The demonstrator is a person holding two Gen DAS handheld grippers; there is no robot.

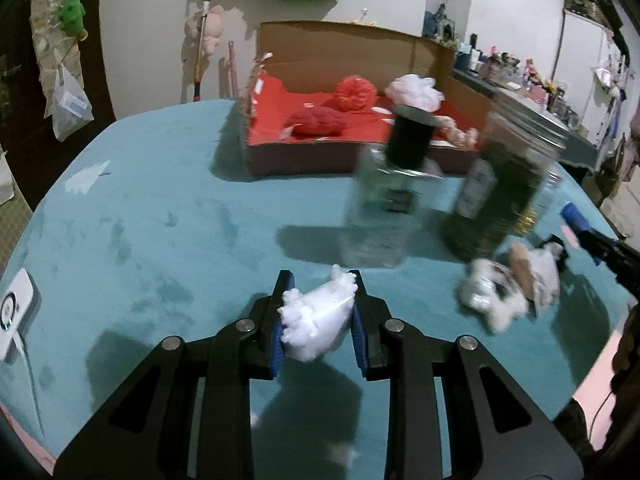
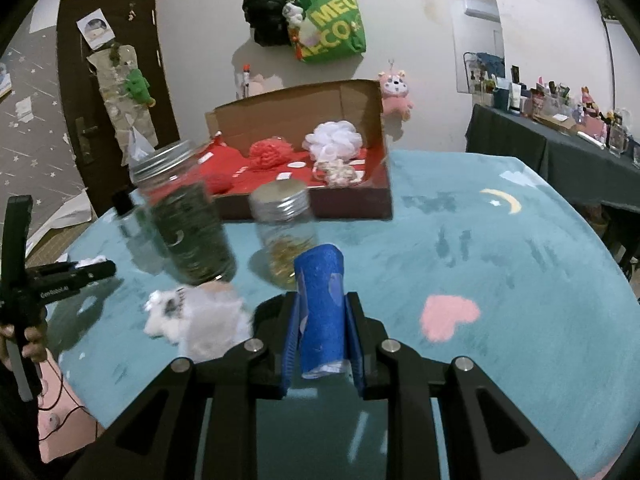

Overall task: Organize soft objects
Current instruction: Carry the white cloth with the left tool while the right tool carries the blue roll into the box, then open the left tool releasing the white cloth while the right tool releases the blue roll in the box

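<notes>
My left gripper (image 1: 320, 312) is shut on a white fluffy soft toy (image 1: 316, 320), held above the teal table. My right gripper (image 2: 322, 320) is shut on a rolled blue cloth (image 2: 322, 312). A grey-white plush (image 1: 508, 288) lies on the table right of the left gripper; the same plush (image 2: 200, 316) shows left of the right gripper. At the back stands a cardboard box (image 1: 360, 160) with a red lining, holding a red pouf (image 1: 354, 94), a red plush (image 1: 318, 122) and a white pouf (image 1: 414, 90). The same box (image 2: 352, 204) appears in the right wrist view.
A clear bottle with a black cap (image 1: 384, 200) and a jar of dark leaves (image 1: 504, 192) stand between the grippers and the box. A second jar with a metal lid (image 2: 284, 232) stands in front of the blue cloth. A white device (image 1: 14, 312) lies at the table's left edge.
</notes>
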